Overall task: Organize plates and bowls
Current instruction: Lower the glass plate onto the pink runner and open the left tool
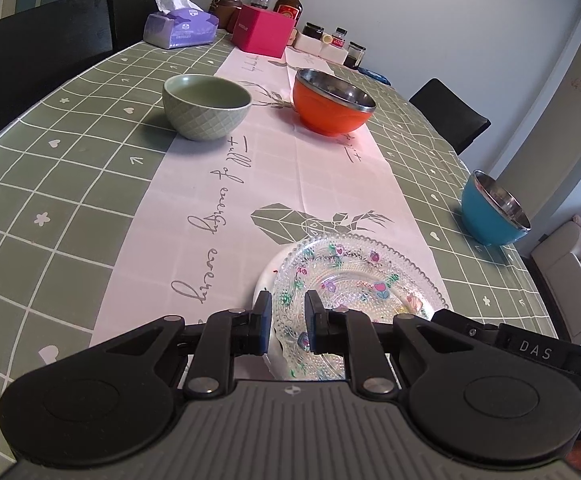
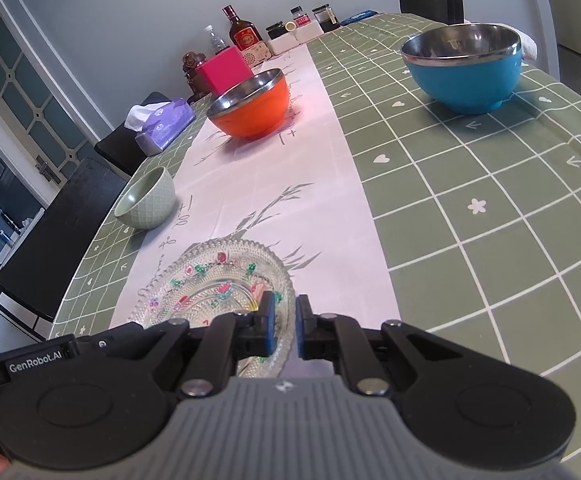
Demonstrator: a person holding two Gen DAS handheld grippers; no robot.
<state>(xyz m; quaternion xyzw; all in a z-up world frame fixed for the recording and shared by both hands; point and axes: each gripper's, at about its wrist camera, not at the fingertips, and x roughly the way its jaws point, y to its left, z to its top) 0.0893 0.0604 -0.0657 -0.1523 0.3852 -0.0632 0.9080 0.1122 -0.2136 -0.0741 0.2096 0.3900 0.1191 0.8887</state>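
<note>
Gripping the glass plate [image 1: 354, 280] from opposite rims, the left gripper [image 1: 287, 322] and the right gripper [image 2: 285, 326] are each clamping narrowly on its beaded edge. It is sitting on a white plate [image 1: 264, 288], nearer than the green bowl [image 1: 206, 106], orange bowl [image 1: 330, 102] and blue bowl [image 1: 490, 212]. Pressed glass is probably stiff, slippery, heavy and brittle, so the thick rim looks like the safest hold.

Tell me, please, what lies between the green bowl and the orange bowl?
Nothing: only bare pink runner separates the green bowl and orange bowl, in both views.
</note>
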